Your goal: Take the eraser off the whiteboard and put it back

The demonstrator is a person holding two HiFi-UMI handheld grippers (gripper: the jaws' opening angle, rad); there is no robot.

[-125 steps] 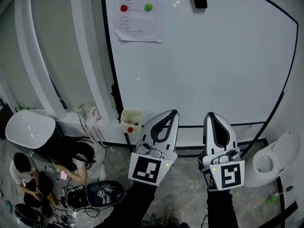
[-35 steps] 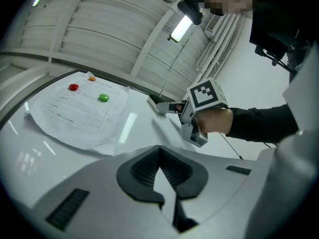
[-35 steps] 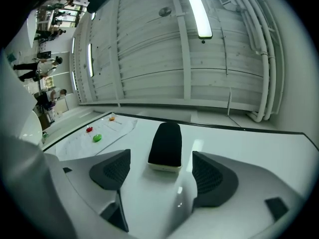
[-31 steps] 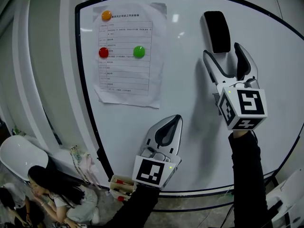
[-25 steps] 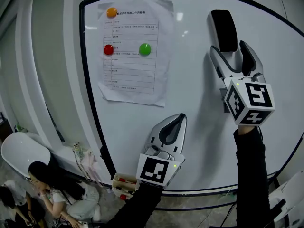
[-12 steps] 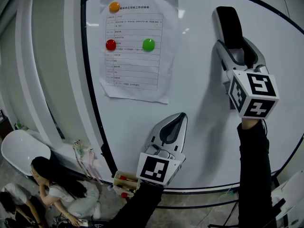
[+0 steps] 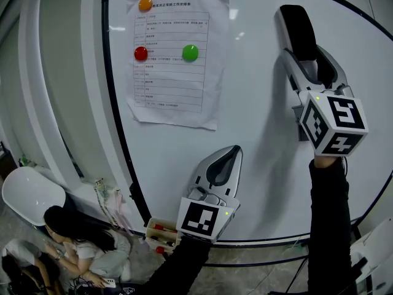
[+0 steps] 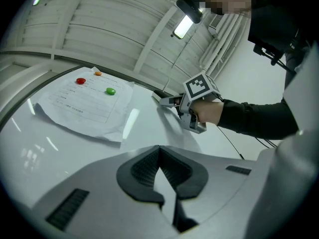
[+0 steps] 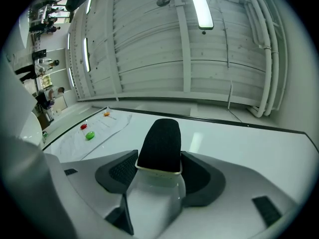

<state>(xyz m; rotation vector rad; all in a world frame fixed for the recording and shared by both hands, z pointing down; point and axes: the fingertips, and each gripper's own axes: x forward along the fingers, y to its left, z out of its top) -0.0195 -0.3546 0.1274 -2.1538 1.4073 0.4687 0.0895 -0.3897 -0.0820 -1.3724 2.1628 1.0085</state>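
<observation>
Bare whiteboard (image 7: 258,165) spreads left of and below the eraser (image 7: 298,29), near the board's top edge. Your right tongs (image 7: 305,57) have just been closing and pinch it; your left tongs (image 7: 231,151) are pressed together.

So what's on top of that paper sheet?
An orange magnet, a red magnet and a green magnet sit on the sheet. Whatever lies beneath it is covered.
</observation>
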